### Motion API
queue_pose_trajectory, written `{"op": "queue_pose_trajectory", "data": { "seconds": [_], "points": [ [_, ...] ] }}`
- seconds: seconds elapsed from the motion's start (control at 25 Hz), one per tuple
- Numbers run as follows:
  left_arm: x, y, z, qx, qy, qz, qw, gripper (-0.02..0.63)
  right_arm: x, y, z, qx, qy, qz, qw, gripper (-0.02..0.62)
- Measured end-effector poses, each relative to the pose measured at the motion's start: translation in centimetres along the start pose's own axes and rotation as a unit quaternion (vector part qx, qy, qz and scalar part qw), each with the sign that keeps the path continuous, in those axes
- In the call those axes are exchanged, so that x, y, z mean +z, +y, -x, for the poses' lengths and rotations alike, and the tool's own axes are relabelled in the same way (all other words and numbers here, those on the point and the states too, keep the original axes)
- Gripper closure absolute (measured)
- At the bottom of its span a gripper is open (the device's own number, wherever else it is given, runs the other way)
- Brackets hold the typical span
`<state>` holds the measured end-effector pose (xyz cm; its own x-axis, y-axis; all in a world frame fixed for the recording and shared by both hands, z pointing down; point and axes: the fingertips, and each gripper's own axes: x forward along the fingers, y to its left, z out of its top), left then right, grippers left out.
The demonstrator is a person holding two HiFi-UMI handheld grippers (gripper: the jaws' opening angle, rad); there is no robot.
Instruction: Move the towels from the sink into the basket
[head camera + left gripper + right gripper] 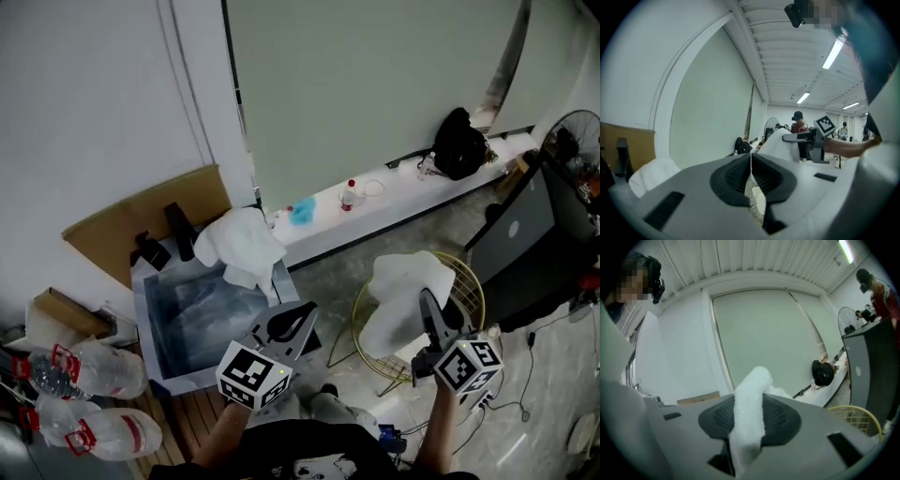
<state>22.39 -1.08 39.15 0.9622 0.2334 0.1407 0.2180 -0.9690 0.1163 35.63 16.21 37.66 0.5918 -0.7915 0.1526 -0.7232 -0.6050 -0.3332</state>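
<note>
The right gripper [427, 314] is clamped on a white towel [749, 404]. Its jaws stand narrow, with a thick fold of terry pinched between the pads. In the head view the cloth hangs over the yellow wire basket [472, 277] at the right of the scene, and most of it bunches on the far side of the jaws. The left gripper [298, 319] is closed with nothing in it, its 2 pads meeting in a thin line. It sits at the near right corner of the sink [197, 323], at the left of the scene.

A second towel [240, 246] lies heaped over the far right corner of the sink, partly on the rim.

Both towels look soft, limp and light. They should sag and trail from wherever they are pinched, so a grip on 1 layer at an edge would let the rest drag. For the second towel, the raised hump of folds on the rim looks like the best hold, since it gathers several layers. If the cloth is wet it would be heavier and could slide through a shallow pinch. I cannot tell from here whether it is.
</note>
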Motion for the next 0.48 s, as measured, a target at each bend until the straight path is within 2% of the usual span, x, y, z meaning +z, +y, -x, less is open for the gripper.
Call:
{"op": "queue_pose_trajectory", "data": {
  "seconds": [0.32, 0.48],
  "points": [
    [-0.6, -6.9, -8.3, -0.079, 0.025, -0.013, 0.9965, 0.597, -0.5, -13.1, 5.8, -0.114, 0.005, -0.015, 0.993, 0.474],
    [-0.8, -10.0, -11.6, -0.112, 0.038, -0.022, 0.9928, 0.597, -2.5, -18.9, 8.0, -0.156, 0.032, -0.017, 0.987, 0.474]
  ]
}}
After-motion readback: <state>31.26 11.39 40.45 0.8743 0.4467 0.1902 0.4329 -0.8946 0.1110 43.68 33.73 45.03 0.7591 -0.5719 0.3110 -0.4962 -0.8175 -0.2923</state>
